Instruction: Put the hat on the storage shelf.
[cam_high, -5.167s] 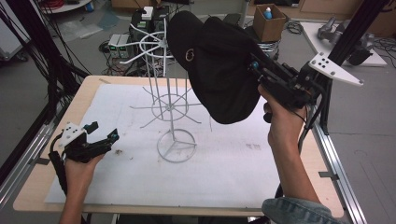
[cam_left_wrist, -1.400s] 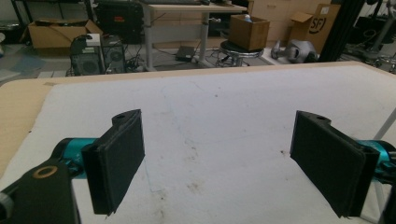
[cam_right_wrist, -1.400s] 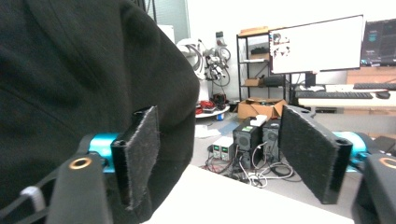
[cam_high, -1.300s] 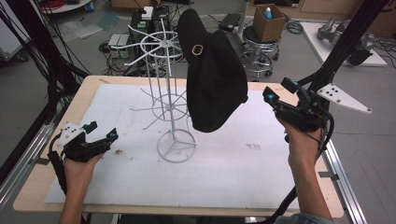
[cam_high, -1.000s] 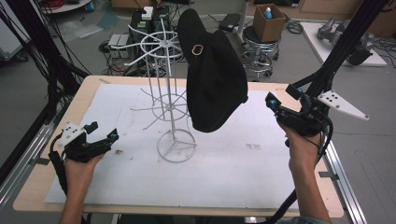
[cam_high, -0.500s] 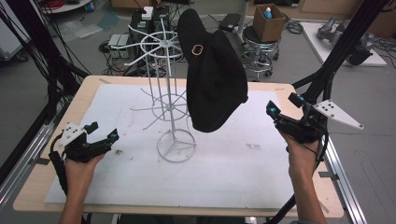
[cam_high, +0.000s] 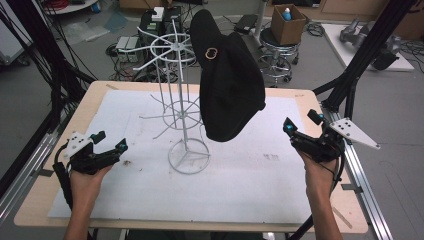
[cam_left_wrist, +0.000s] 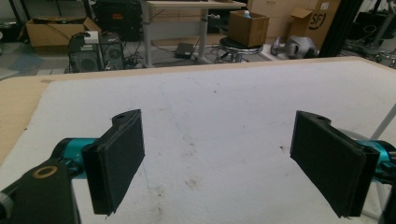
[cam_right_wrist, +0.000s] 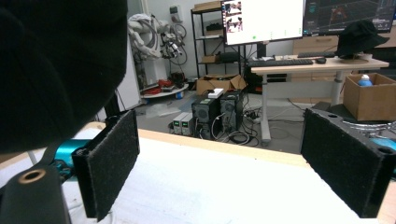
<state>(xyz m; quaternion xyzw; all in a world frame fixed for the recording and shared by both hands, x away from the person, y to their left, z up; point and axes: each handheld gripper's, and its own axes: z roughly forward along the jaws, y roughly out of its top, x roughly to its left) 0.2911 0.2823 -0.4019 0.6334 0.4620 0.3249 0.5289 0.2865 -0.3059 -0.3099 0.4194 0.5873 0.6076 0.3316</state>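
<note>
Black hat (cam_high: 230, 85) now hangs on white wire rack (cam_high: 175, 95), free of right gripper (cam_high: 299, 131), which has let go and drawn back to table's right edge, jaws wide, empty. Left gripper (cam_high: 111, 142) unmoved, open, empty. Hanging step judged complete.

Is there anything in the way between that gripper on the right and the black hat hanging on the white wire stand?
Nothing visible stands between them. The right gripper, jaws open, sits over the white table cover, and the stretch up to the black hat on the white wire stand is open air. The hat hangs apart from the gripper.
</note>
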